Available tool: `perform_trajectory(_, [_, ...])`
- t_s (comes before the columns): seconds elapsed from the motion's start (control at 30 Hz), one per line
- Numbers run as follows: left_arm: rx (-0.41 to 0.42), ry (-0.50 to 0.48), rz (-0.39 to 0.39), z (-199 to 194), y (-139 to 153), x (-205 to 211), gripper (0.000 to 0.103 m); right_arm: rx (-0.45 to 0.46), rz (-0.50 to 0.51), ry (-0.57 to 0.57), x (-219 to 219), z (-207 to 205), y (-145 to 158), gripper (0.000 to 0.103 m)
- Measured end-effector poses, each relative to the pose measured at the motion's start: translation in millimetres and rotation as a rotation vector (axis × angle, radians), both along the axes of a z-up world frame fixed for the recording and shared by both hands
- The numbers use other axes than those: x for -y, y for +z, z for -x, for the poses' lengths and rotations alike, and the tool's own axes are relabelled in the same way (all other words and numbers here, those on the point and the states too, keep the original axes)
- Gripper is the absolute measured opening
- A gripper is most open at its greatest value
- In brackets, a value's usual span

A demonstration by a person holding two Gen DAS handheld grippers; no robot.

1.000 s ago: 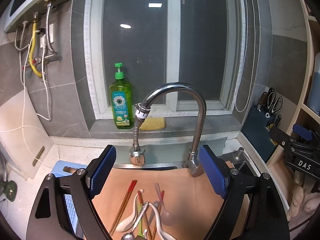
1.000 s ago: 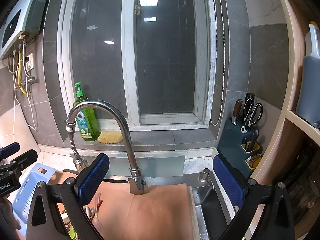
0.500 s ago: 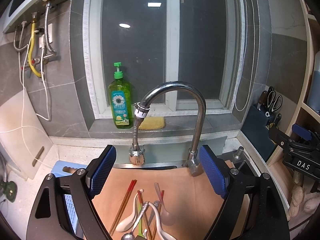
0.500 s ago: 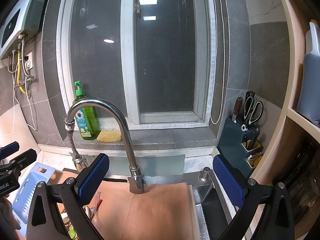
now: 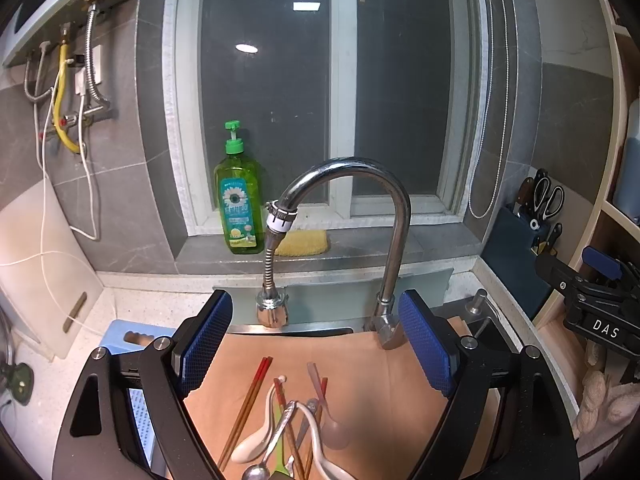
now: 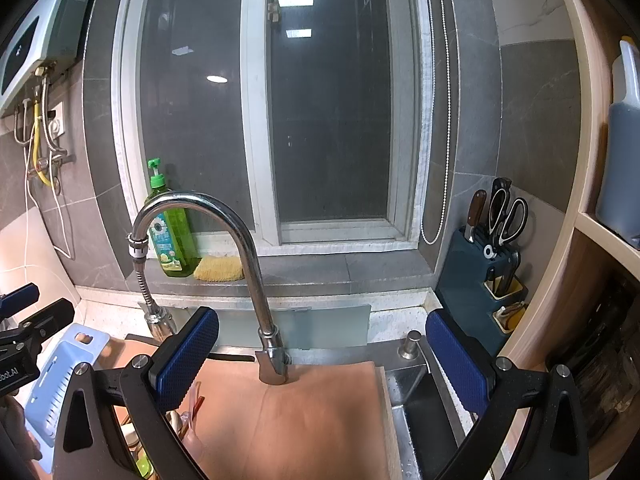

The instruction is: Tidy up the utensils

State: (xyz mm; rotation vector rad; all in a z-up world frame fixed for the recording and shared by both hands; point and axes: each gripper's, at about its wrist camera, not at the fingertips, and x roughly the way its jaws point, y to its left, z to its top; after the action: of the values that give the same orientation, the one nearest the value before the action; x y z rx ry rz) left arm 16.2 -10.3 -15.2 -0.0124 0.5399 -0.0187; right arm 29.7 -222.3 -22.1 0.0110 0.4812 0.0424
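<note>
A heap of utensils lies on a tan wooden board over the sink: red-brown chopsticks, white ceramic spoons, a metal spoon and a pink spoon. My left gripper hangs open above the heap, nothing between its blue pads. My right gripper is open too, over the bare right part of the board, with the utensils at its lower left. A dark blue utensil holder with a knife and scissors stands at the right.
A chrome tap rises behind the board, its hose head hanging at left. A green soap bottle and a yellow sponge sit on the window sill. A light blue basket lies left; open sink lies right.
Both views have shifted only slightly; the grippers stay open and the utensils lie where they were.
</note>
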Motion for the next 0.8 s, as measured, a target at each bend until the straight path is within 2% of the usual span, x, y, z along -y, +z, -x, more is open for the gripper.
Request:
perform_trajectory(0.47, [-0.054,0.021,0.004,0,-11,-14,0.085,-0.049,-0.015,0.037,-9,-7,-14,0.102])
perform_trajectory(0.6, [-0.092,0.060,-0.003,1,-21,-31,0.085,-0.077,-0.048,0.091,-12,-13,-24,0.102])
perform_trajectory(0.8, [-0.160,0.114,0.001,7,-43,-57,0.085,-0.177,-0.103,0.202,-23,-28,-53,0.102])
